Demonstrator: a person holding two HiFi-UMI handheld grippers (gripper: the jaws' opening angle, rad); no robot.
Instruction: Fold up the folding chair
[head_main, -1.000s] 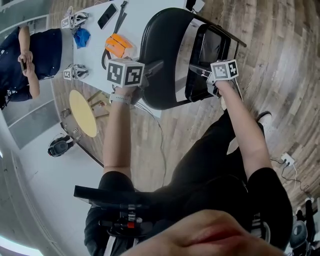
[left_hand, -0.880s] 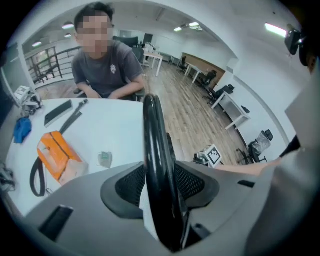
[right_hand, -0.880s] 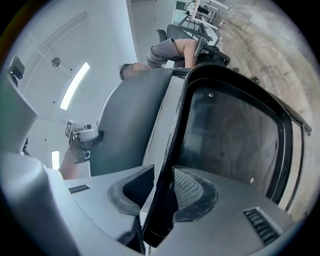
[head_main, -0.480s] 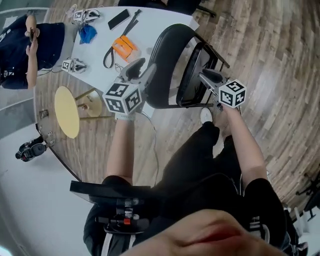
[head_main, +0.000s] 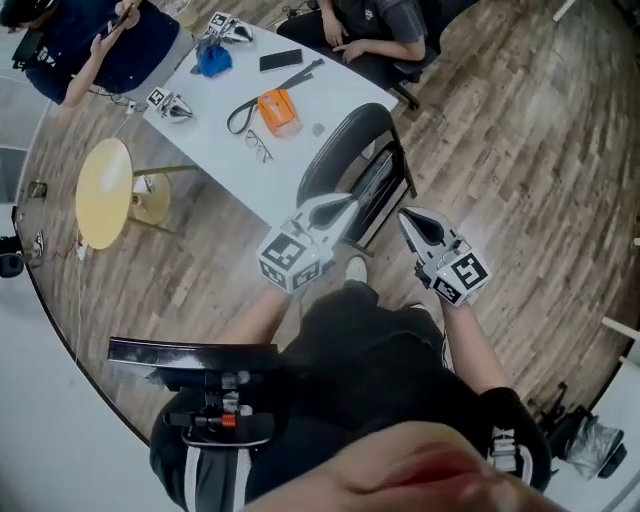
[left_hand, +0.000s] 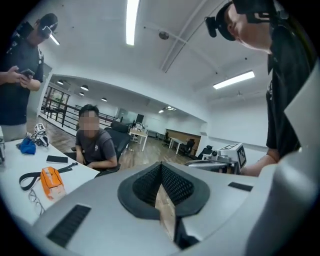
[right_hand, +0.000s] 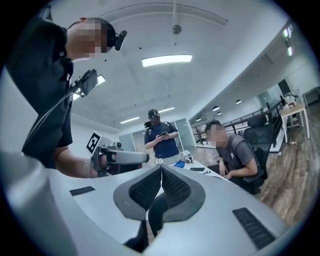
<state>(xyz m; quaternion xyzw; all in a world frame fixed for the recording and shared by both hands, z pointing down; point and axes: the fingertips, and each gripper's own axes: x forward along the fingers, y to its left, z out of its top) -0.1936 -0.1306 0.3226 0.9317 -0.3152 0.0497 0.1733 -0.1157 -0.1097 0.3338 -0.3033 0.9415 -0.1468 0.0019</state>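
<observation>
The black folding chair stands against the edge of the white table, its seat drawn close to its back. Both grippers are lifted off the chair and held level above my lap. My left gripper is shut with nothing between its fingers. My right gripper is shut and empty too. Each shows in the other's view: the right gripper and the left gripper. Neither touches the chair.
On the table lie an orange item, glasses, a black strap, a phone and a blue cloth. A yellow round stool stands at the left. One person sits behind the table; another stands at its far end.
Both grippers have let go of the chair and risen away from it, turning from pointing down to level. The chair's seat now lies closer to its back.
</observation>
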